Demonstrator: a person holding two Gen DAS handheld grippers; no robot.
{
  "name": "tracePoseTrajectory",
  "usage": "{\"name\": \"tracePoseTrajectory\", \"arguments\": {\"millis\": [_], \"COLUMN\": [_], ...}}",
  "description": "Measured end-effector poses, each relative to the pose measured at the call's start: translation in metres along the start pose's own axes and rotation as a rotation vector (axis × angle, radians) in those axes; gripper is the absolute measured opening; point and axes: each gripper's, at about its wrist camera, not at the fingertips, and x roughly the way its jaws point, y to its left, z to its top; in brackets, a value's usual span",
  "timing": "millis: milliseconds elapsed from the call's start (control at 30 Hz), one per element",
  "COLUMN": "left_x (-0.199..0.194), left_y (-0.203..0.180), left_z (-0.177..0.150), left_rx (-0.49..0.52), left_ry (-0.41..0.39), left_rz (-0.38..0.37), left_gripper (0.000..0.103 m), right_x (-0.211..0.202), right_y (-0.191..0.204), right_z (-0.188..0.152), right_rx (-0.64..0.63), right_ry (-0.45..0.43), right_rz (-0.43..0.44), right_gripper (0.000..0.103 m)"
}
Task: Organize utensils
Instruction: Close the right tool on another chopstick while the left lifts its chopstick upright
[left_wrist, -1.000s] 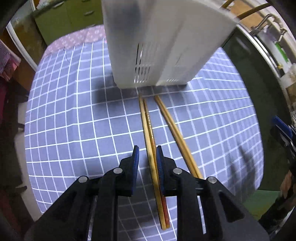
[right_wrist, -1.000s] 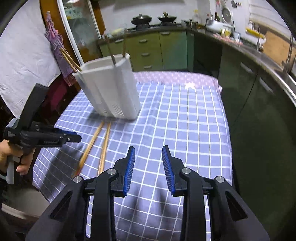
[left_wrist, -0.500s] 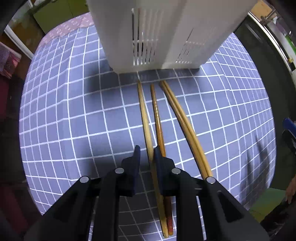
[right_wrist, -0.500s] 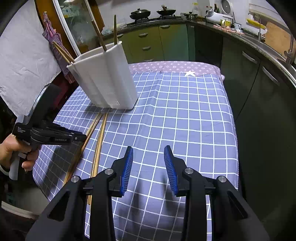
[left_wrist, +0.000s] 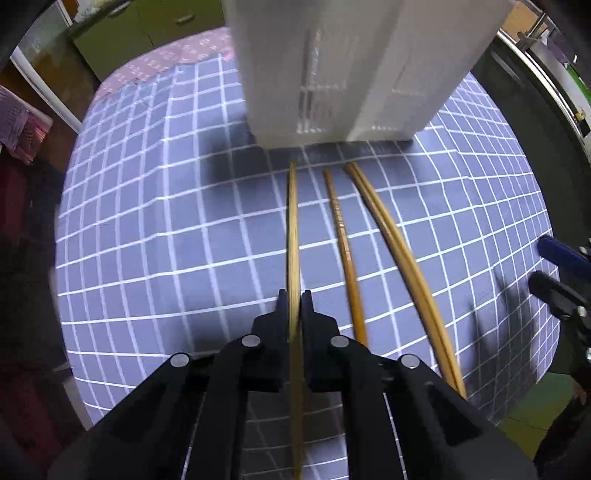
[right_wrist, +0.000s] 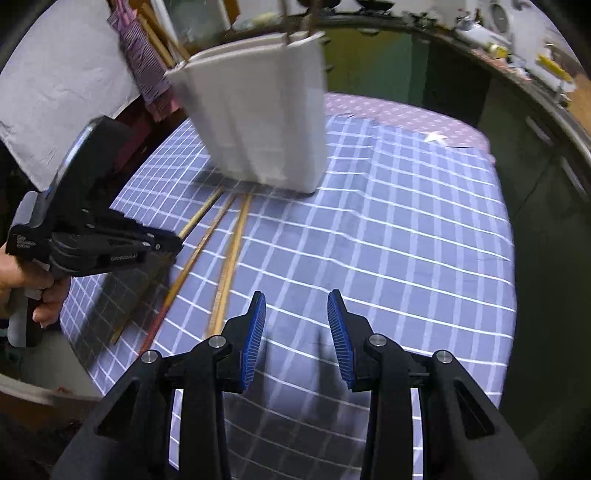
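Left wrist view: left gripper (left_wrist: 294, 306) clamps a chopstick (left_wrist: 293, 229), lower end hidden.

Left wrist view steeply down, close over checked tablecloth (left_wrist: 155, 236), right wrist view farther back, both sharing white holder (right_wrist: 258, 110)

A checked tablecloth (right_wrist: 406, 229) covers the table, bearing a white holder (right_wrist: 266, 122) and loose chopsticks (left_wrist: 399, 258).

Blue checked tablecloth (right_wrist: 406, 229) over table; green cabinets (right_wrist: 369, 62) behind; purple cloth (right_wrist: 142, 55) hanging at left.
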Motion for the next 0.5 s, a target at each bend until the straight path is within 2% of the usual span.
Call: {"name": "tracePoseTrajectory", "arguments": {"millis": [200,300,500], "left_x": [-0.024,-0.041,-0.068], "left_y": [0.02,0.031,0.029], "left_z": [-0.015,-0.03,-0.037], "left_rx": [-0.01,-0.013,0.001], "left_ry": [-0.082,-0.14,-0.237], "left_rz": [-0.031,-0.046,-0.059], "left_gripper": [0.007,0.007,0.007], "right_x": [0.037,0.053,0.072], "right_y": [0.024,0.031,0.04], "right_z": [0.022,0.03,0.038], "right_rx": [-0.012,-0.026,-0.045], "right_ry": [0.079,0.111,0.145], "right_rz": [0.076,0.049,0.005], "right_gripper": [0.035,0.035,0.035]}}
